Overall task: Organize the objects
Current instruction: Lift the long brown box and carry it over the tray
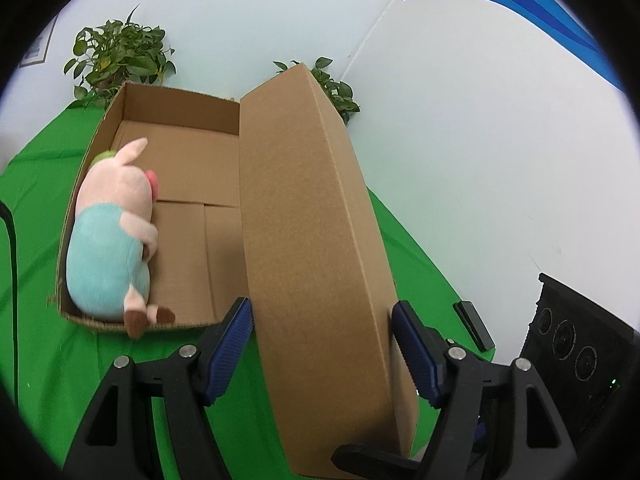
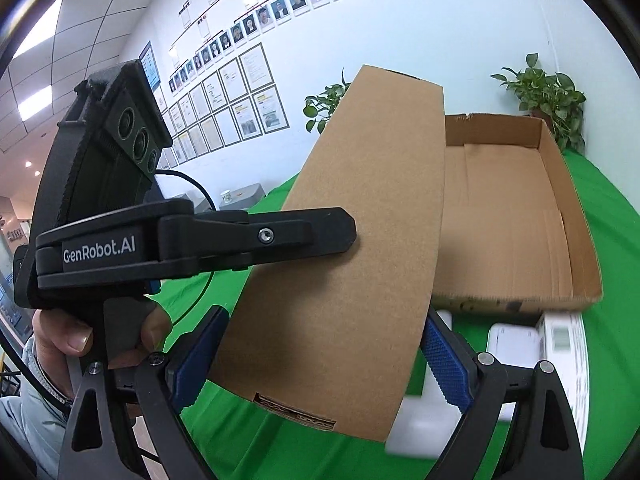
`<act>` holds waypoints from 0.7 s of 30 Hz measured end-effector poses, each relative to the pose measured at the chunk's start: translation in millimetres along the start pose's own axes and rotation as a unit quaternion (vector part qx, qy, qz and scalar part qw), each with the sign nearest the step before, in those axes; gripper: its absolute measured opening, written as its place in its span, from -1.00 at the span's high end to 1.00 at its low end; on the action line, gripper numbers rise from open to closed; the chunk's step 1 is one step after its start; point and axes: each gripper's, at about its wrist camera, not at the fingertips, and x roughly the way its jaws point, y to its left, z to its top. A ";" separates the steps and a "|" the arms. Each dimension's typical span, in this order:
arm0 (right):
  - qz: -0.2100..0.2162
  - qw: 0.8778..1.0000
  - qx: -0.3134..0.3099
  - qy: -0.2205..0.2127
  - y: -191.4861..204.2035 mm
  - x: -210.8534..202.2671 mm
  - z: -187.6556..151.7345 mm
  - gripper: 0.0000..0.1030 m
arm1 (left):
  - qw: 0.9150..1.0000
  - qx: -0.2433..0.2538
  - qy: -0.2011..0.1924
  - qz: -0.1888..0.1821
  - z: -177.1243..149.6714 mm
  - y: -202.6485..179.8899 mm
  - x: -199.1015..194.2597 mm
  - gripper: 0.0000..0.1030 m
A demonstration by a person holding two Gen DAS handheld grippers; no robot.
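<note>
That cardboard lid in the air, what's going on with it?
A person holds a hand-held gripper in each hand, and both clamp the cardboard lid: the left hand-held gripper and the right hand-held gripper. The lid is tilted beside the open box on the green cloth, with a plush pig inside.

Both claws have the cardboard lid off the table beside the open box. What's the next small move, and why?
Probably tip the lid flat and ease it sideways over the box. The left claw and right claw each grip it across its width, but it stands on edge along the box's side, and the plush pig already lies inside, so closing looks like the next step.
</note>
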 end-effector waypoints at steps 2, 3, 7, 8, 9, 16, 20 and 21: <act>0.001 1.000 -0.001 -0.001 -4.9 7.0 11.7 -0.77 | 1.000 0.000 -0.005 0.001 11.6 3.4 2.8 -0.37; 0.002 1.000 -0.003 -0.002 -7.1 10.6 18.3 -0.77 | 1.000 0.000 -0.008 0.001 16.1 5.1 2.5 -0.38; 0.008 1.000 -0.012 -0.007 -15.9 25.7 49.7 -0.77 | 1.000 -0.002 -0.021 0.004 41.0 10.8 4.7 -0.38; 0.007 1.000 -0.017 -0.010 -17.9 29.6 60.4 -0.77 | 1.000 0.000 -0.025 0.007 51.6 11.2 5.8 -0.38; 0.007 1.000 -0.021 -0.012 -19.3 32.2 68.3 -0.77 | 1.000 0.004 -0.028 0.009 59.6 10.4 5.7 -0.38; 0.003 0.999 -0.040 -0.015 -28.5 53.3 131.2 -0.77 | 0.998 0.026 -0.057 0.027 113.5 15.7 14.9 -0.38; 0.014 0.999 -0.029 -0.004 -38.3 69.9 147.6 -0.77 | 0.998 0.026 -0.046 0.039 120.0 24.2 26.2 -0.37; 0.017 0.999 -0.028 -0.001 -40.7 73.2 151.5 -0.77 | 0.998 0.027 -0.042 0.045 118.4 26.9 29.5 -0.37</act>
